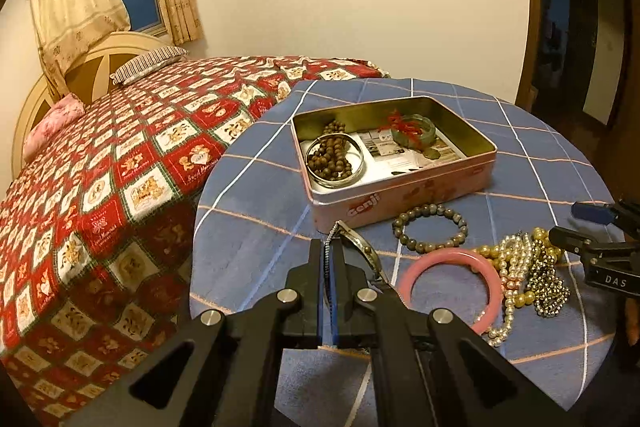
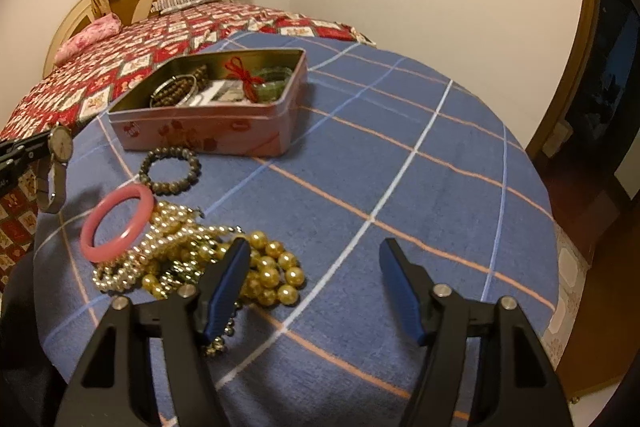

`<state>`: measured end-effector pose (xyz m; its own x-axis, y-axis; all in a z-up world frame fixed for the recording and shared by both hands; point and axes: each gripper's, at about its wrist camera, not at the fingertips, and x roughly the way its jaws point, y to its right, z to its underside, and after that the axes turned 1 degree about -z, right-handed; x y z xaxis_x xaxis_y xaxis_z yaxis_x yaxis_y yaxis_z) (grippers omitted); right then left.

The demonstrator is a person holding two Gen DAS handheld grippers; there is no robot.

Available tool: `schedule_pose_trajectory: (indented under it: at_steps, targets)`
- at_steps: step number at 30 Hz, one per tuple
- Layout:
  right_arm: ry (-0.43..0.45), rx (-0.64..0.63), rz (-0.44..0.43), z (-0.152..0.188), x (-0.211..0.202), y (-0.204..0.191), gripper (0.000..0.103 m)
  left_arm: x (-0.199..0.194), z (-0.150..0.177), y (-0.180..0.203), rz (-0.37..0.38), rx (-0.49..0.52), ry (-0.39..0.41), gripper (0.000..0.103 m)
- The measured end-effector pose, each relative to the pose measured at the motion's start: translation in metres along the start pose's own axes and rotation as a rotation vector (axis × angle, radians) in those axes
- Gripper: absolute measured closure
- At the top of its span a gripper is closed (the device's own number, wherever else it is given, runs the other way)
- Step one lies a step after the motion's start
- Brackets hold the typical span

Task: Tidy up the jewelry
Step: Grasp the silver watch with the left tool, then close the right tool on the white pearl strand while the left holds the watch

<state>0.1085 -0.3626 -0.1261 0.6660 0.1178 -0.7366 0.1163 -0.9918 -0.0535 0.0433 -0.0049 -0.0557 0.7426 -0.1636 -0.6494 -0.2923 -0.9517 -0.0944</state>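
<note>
My left gripper (image 1: pixel 329 247) is shut on the strap of a wristwatch (image 1: pixel 362 247) and holds it above the table, near the front of the pink tin (image 1: pixel 404 201). The watch also shows in the right wrist view (image 2: pixel 60 143), hanging from the left gripper (image 2: pixel 38 143). The tin (image 2: pixel 208 131) holds brown beads (image 1: pixel 332 157), a metal bangle and a green bangle with red cord (image 1: pixel 412 133). My right gripper (image 2: pixel 314 247) is open and empty, just right of the pile of pearl and gold necklaces (image 2: pixel 192 259). A pink bangle (image 2: pixel 116 225) and a grey bead bracelet (image 2: pixel 170 171) lie on the cloth.
The round table has a blue checked cloth (image 2: pixel 400 155). A bed with a red patterned cover (image 1: pixel 120 167) stands close behind and left of it. A doorway (image 2: pixel 600 67) is on the right.
</note>
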Motion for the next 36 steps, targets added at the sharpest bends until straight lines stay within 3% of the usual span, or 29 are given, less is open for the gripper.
schedule_pose_trajectory:
  at_steps: [9, 12, 22, 25, 32, 36]
  targets:
    - [-0.033, -0.029, -0.063, 0.000, 0.005, -0.010, 0.046, 0.003, 0.003, 0.004, 0.032, 0.009, -0.010, 0.102]
    - [-0.041, 0.009, -0.071, 0.002, 0.006, -0.001, 0.055, 0.003, 0.003, 0.001, 0.028, 0.003, -0.009, 0.102]
    - [-0.074, -0.026, -0.124, 0.007, 0.006, -0.007, 0.056, 0.001, 0.003, 0.003, 0.036, 0.006, -0.009, 0.102]
    - [-0.066, -0.023, -0.171, 0.007, 0.006, -0.007, 0.077, 0.001, 0.002, 0.003, 0.037, 0.006, -0.008, 0.102]
    - [-0.057, -0.032, -0.170, 0.008, 0.005, -0.012, 0.079, 0.000, 0.001, 0.003, 0.037, 0.005, -0.007, 0.102]
    - [-0.051, -0.061, -0.116, 0.007, 0.005, -0.015, 0.079, 0.001, 0.000, 0.002, 0.034, 0.003, -0.007, 0.102]
